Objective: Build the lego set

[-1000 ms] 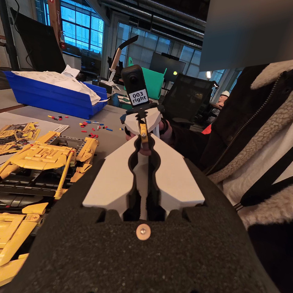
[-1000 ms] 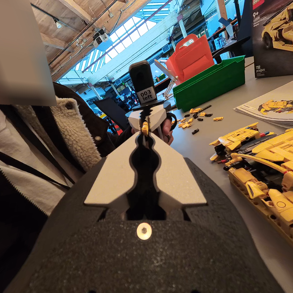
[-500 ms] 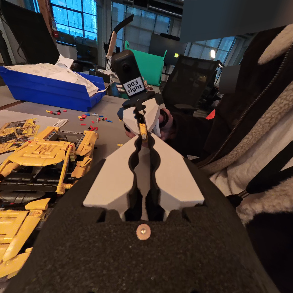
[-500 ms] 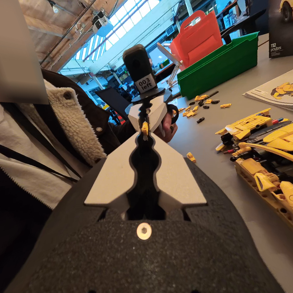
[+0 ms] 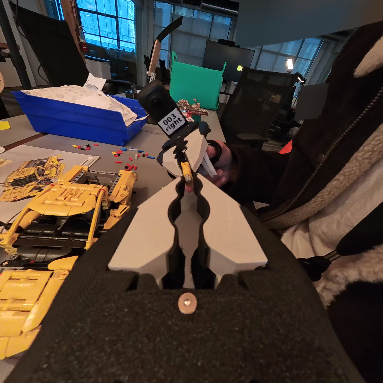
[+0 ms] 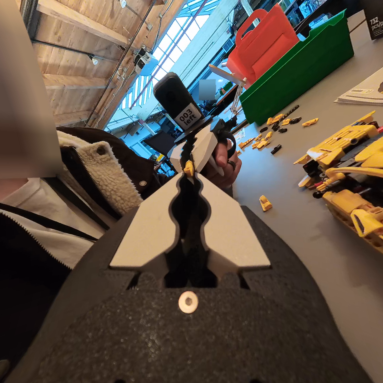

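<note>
My left gripper (image 5: pixel 187 180) and my right gripper (image 6: pixel 188 176) meet tip to tip in the air above the table's near edge. Both are shut on a small yellow lego piece (image 5: pixel 185 167) between their tips; it also shows in the right wrist view (image 6: pixel 188 167). A pale pin end sticks out of it toward my left fingertips. The half-built yellow and black lego car (image 5: pixel 68 199) stands on the grey table to the left, and shows at the right in the right wrist view (image 6: pixel 352 165). A loose yellow body panel (image 5: pixel 20 300) lies in front of it.
A blue bin (image 5: pixel 78 124) with paper, an open instruction booklet (image 5: pixel 24 176) and small red and blue pins (image 5: pixel 128 153) lie behind the car. A green bin (image 6: pixel 300 83), a red bag (image 6: pixel 261 47), loose yellow and black pieces (image 6: pixel 275 128) and one yellow piece (image 6: pixel 265 203) are across the table. A person's jacket is close. Both grippers' tips are close together, under 4 cm apart. The loose yellow body panel (image 5: pixel 20 300) is about 20 cm from both grippers' fingertips.
Both grippers have stayed shut, tip to tip, on the yellow piece. They have tilted and rolled together, so each now leans sideways in the other's view.
</note>
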A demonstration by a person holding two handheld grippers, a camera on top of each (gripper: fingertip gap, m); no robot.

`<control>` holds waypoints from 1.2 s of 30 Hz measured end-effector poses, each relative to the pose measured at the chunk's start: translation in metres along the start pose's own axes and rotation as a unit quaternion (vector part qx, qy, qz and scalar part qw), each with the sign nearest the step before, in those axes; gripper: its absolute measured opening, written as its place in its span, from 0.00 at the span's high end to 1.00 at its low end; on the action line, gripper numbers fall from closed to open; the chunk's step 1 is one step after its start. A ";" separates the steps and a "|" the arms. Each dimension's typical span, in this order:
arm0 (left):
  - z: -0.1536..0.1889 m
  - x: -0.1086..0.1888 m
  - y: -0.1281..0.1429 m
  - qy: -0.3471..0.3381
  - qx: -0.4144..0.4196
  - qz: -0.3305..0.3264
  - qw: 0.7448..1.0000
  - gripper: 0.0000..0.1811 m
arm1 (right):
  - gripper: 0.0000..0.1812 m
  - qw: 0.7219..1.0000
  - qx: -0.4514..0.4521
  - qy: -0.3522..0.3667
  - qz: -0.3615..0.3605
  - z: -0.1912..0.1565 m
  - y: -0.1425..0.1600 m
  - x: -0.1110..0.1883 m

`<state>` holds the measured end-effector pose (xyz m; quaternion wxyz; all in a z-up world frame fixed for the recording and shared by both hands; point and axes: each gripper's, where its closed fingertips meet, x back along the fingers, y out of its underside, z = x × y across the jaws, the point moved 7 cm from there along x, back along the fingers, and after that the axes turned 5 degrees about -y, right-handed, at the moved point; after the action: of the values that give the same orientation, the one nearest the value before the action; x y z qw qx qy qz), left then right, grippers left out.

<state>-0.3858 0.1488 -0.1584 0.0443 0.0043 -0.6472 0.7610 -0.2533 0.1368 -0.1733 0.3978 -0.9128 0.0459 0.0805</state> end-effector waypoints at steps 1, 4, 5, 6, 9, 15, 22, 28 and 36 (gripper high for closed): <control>0.000 0.000 0.000 -0.001 0.001 0.000 1.000 0.96 | 0.97 1.000 -0.002 0.000 0.002 0.000 0.000 0.000; -0.003 -0.001 0.001 -0.007 0.014 0.000 1.000 0.96 | 0.97 1.000 0.003 0.010 0.006 0.002 -0.001 0.001; -0.004 -0.001 0.001 -0.010 0.021 -0.002 1.000 0.95 | 0.97 1.000 0.004 0.015 0.009 0.003 -0.001 0.002; -0.006 -0.001 0.001 -0.016 0.025 -0.003 1.000 0.95 | 0.97 1.000 0.009 0.023 0.012 0.004 -0.002 0.002; -0.013 0.001 0.000 -0.052 0.026 0.007 0.998 0.93 | 0.97 0.997 0.013 0.044 0.064 0.006 -0.011 0.015; -0.033 0.013 -0.006 -0.091 0.071 0.059 0.992 0.91 | 0.97 0.968 -0.051 0.084 0.232 0.026 -0.027 0.065; -0.037 0.012 -0.002 -0.110 0.062 0.046 0.991 0.91 | 0.97 0.970 -0.065 0.085 0.218 0.029 -0.023 0.061; -0.036 0.008 0.002 -0.119 0.038 0.026 0.992 0.91 | 0.97 0.972 -0.074 0.071 0.210 0.029 -0.022 0.058; -0.033 0.007 0.000 -0.100 0.052 0.043 0.993 0.91 | 0.97 0.987 -0.081 0.051 0.131 0.028 -0.012 0.036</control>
<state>-0.3916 0.1816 -0.1635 -0.0532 0.0548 -0.6079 0.7904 -0.2191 0.1648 -0.1898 0.3056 -0.9310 0.1789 0.0890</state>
